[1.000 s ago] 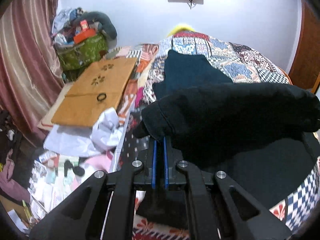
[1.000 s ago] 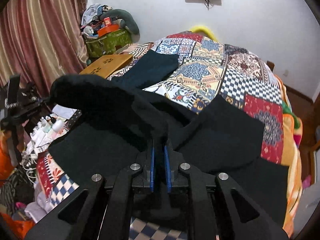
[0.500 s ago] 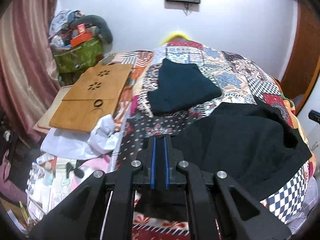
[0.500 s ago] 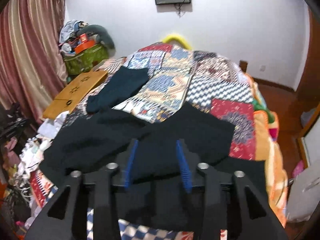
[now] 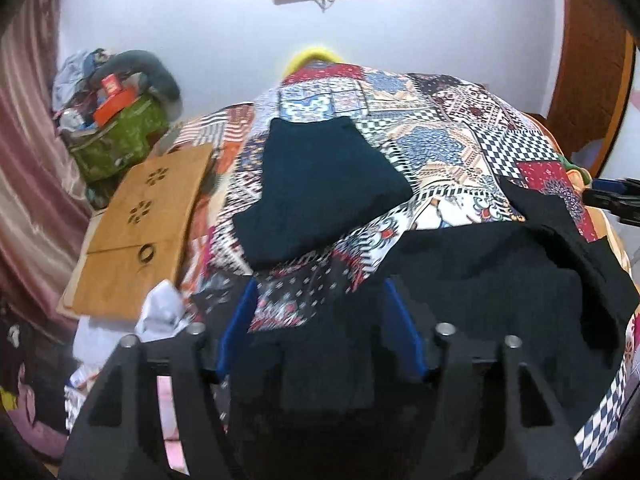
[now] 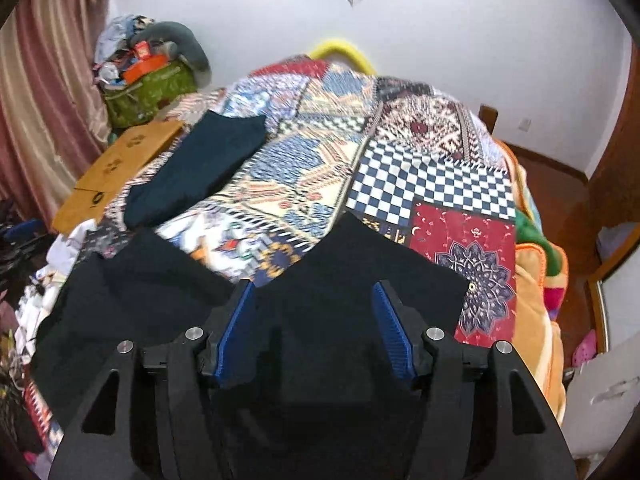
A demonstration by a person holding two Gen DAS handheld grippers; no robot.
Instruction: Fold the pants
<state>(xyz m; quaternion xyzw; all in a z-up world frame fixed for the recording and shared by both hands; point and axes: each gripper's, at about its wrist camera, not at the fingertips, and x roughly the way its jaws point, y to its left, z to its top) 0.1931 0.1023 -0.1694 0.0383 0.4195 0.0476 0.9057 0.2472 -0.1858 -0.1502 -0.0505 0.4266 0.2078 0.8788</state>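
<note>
The black pants point(image 5: 500, 280) lie spread on the near part of the patchwork bedspread point(image 5: 440, 148), with one layer folded over. My left gripper point(image 5: 320, 308) hovers at their left edge. Its jaws are opening and the blue pads point(image 5: 240, 328) touch nothing. My right gripper point(image 6: 316, 312) hangs over the black pants point(image 6: 360, 272). Its jaws are opening too, with the cloth below the gap and not pinched. The right gripper's tip point(image 5: 612, 196) shows at the right edge of the left wrist view. A folded dark teal garment point(image 5: 320, 188) point(image 6: 200, 168) lies farther back.
A wooden lap table point(image 5: 140, 232) and crumpled white cloth point(image 5: 160, 316) sit left of the bed. A stuffed green bag point(image 6: 148, 88) stands in the far left corner by the curtain. An orange blanket point(image 6: 532, 300) hangs off the bed's right side.
Both grippers were shut on the lifted black pants. They let go, the pants dropped flat on the bed, and both grippers drew back with their jaws parting.
</note>
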